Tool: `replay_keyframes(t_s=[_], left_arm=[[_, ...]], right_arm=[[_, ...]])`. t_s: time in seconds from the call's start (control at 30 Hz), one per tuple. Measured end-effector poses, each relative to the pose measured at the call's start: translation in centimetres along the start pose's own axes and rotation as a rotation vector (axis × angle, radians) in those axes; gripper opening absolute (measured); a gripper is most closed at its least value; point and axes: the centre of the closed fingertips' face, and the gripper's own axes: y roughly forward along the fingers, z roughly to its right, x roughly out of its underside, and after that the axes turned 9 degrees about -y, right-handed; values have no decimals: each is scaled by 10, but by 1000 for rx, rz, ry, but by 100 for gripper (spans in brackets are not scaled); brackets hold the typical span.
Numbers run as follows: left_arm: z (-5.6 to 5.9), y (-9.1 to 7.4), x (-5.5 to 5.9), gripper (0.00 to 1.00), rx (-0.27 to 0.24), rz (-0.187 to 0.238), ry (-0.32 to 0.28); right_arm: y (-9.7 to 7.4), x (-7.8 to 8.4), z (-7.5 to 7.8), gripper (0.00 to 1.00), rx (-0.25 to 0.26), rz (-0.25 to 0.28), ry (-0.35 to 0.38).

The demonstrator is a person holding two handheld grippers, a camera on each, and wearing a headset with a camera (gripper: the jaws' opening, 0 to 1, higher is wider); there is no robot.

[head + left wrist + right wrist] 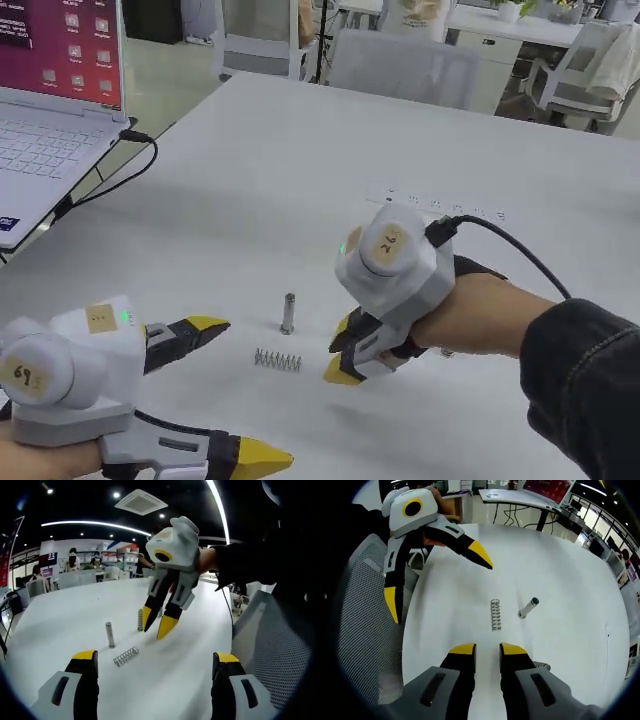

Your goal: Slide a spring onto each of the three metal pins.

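Pickup step: spring [278,359] lies flat by upright pin [288,313] toward worktop's near edge, right claw [340,350] slightly apart, empty, just beside it, left claw [250,392] wide apart; next, pinch spring

pin [288,312] upright, spring [277,359] beside, table [300,170] open

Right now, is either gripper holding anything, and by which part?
Nothing is held. The left gripper is wide open, the right gripper has a narrow empty gap, and the spring lies loose on the table.
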Motion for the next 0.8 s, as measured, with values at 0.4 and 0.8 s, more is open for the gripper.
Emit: replay_keyframes(t_s=[0.4,0.8], left_arm=[[-6,-4,1,91,-13,0,-6],[-9,-7,5,89,-21,-3,-22]], right_arm=[[25,-6,13,16,-7,-4,7],[43,-7,16,16,-14,-20,3]])
